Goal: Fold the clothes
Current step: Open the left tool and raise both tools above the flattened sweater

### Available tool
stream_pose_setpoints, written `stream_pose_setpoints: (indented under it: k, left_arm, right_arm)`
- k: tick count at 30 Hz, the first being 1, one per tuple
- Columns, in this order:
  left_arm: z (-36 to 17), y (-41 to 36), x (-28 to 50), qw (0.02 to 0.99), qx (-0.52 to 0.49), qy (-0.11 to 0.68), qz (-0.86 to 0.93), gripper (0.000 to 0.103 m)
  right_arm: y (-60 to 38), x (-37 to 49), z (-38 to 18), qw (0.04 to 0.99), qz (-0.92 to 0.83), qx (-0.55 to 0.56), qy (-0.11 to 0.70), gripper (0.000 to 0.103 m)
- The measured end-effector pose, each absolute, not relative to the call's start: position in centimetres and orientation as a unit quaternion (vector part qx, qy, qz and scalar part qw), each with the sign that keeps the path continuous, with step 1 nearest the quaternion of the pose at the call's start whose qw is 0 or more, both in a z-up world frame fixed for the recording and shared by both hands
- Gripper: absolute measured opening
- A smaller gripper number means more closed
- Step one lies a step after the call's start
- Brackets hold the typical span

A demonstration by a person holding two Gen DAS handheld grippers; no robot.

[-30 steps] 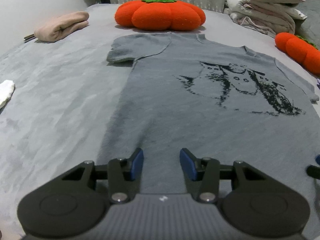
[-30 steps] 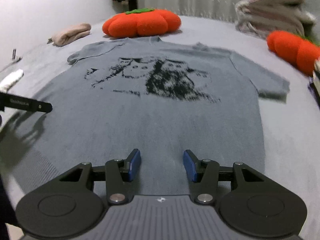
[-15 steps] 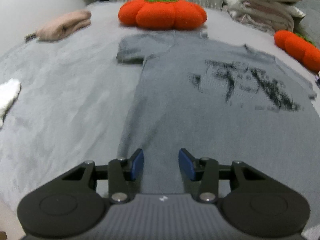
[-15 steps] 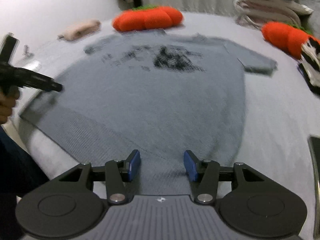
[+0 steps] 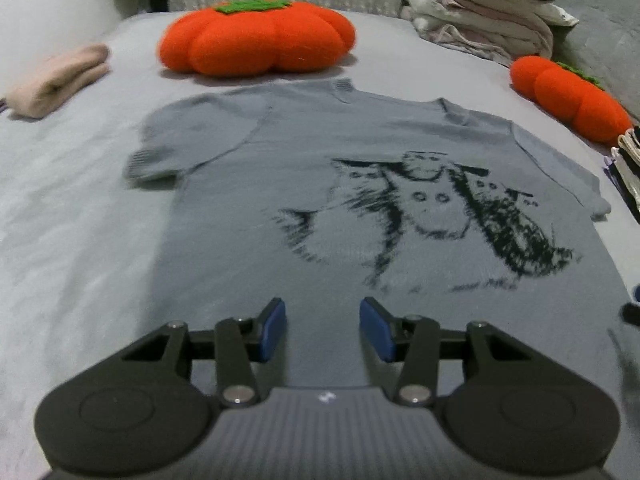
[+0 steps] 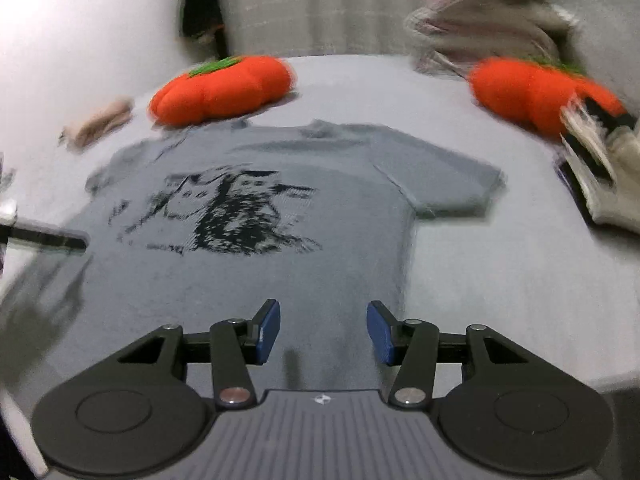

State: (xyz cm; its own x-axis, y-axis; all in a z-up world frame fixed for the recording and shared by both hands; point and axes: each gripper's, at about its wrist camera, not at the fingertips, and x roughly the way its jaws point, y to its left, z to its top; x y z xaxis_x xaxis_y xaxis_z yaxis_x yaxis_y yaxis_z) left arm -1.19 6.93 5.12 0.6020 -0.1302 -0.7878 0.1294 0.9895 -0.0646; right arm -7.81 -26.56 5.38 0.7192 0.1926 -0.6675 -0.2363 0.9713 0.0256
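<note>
A grey short-sleeved knit shirt (image 5: pixel 280 152) with a dark cat print lies flat, front up, on the grey bed, collar toward the far side. My left gripper (image 5: pixel 322 328) hovers over its lower left part. Its jaws are opening and nothing is between them. My right gripper (image 6: pixel 323 330) hangs open over the shirt's (image 6: pixel 340 184) lower right part, near the right side seam, holding nothing. A black finger of the left gripper (image 6: pixel 44 236) pokes in at the left edge of the right wrist view.
A large orange pumpkin cushion (image 5: pixel 256 44) sits just beyond the collar and a second one (image 5: pixel 568 92) at the far right. A folded pink garment (image 5: pixel 60 80) lies far left. Piled bedding (image 5: pixel 492 16) is at the back right, folded striped clothes (image 6: pixel 600 176) right of the shirt.
The left gripper has shifted right, further over the shirt. The right gripper drew back until the hem showed, then came forward over the shirt again. Neither has taken hold of anything.
</note>
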Motion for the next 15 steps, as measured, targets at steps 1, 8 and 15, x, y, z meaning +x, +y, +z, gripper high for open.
stream_pose_setpoints:
  k: [1, 8, 15]
  left_arm:
    - [4.7, 6.4, -0.5, 0.895, 0.007, 0.441, -0.071, 0.044]
    - [3.6, 4.7, 1.4, 0.895, 0.054, 0.437, -0.063, 0.047]
    - [3.7, 3.6, 3.5, 0.898, 0.081, 0.427, -0.070, 0.048]
  right_arm:
    - [-25.8, -6.9, 5.1, 0.923, 0.128, -0.053, 0.358, 0.049]
    - [-25.3, -2.5, 3.0, 0.907, 0.127, -0.088, 0.392, 0.049]
    - [-25.2, 0.1, 3.1, 0.908, 0.124, -0.074, 0.393, 0.049]
